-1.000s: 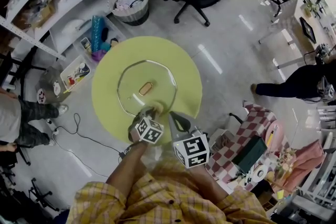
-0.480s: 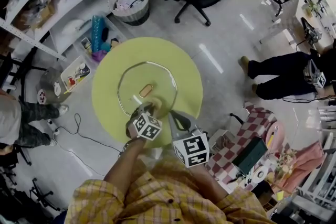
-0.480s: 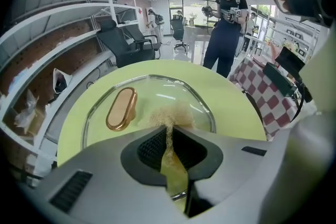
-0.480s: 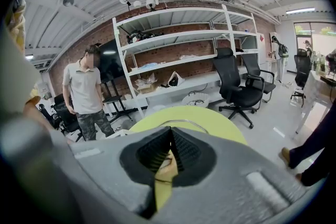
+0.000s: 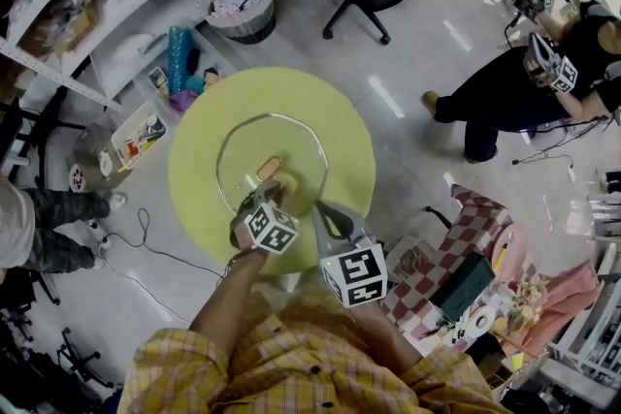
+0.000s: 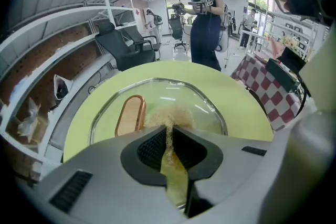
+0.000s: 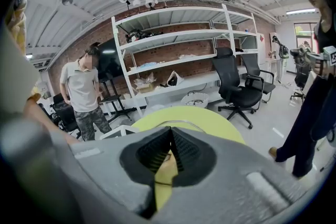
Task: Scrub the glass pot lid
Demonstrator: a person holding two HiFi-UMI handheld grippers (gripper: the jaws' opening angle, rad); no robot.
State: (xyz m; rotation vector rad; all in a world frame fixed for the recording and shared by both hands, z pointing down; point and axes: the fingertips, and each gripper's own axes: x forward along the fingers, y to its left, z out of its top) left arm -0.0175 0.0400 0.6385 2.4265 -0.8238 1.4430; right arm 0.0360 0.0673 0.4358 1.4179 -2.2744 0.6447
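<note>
On the glass lid (image 6: 207,105) — left claw (image 6: 168,134) pinching a scrubber (image 6: 170,115)

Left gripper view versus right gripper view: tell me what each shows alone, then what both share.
Only the left gripper view: the left gripper pinching a tan scrub pad against the glass lid, beside its copper-coloured handle. Only the right gripper view: the right gripper, jaws together, and a person in a grey shirt. Both: that lid on the yellow table.

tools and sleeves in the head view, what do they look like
Left tool and right tool: grey bodies, black ribbed pads inside the jaws. Each carries a white cube with black square markers. The person's sleeves are yellow plaid.
</note>
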